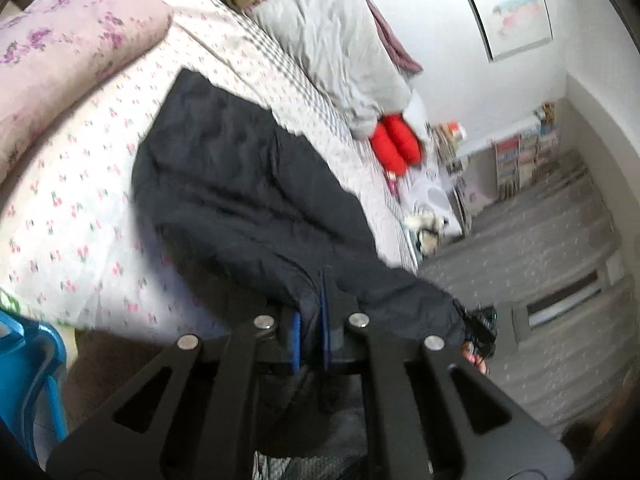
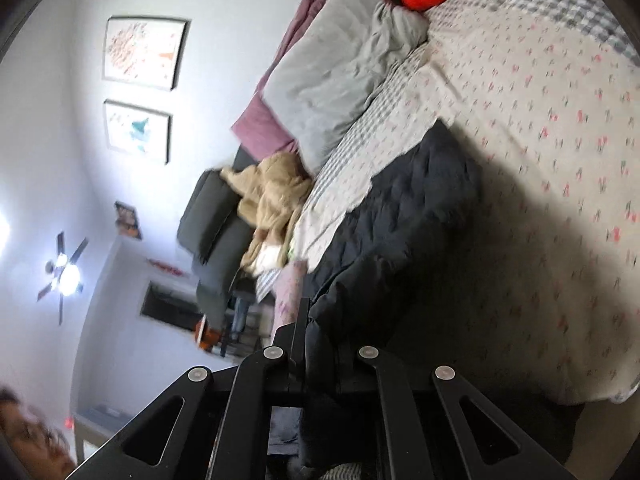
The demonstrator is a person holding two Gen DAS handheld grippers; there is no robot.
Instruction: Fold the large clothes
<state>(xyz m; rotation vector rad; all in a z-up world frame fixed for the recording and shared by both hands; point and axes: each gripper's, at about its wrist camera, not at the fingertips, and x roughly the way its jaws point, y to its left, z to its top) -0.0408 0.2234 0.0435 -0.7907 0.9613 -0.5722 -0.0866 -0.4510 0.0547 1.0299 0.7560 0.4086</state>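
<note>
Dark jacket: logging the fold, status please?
Left gripper and right gripper both shut on the dark jacket. Jacket partly on the bed. Nothing in the way.

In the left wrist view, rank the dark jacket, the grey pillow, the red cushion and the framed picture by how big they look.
1. Dark jacket, largest.
2. Grey pillow.
3. Framed picture and red cushion look close; the picture is farther away, so unranked.

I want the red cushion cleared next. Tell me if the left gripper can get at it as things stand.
Probably not yet: the left gripper is shut on the dark jacket, and the red cushion lies across the bed.
</note>
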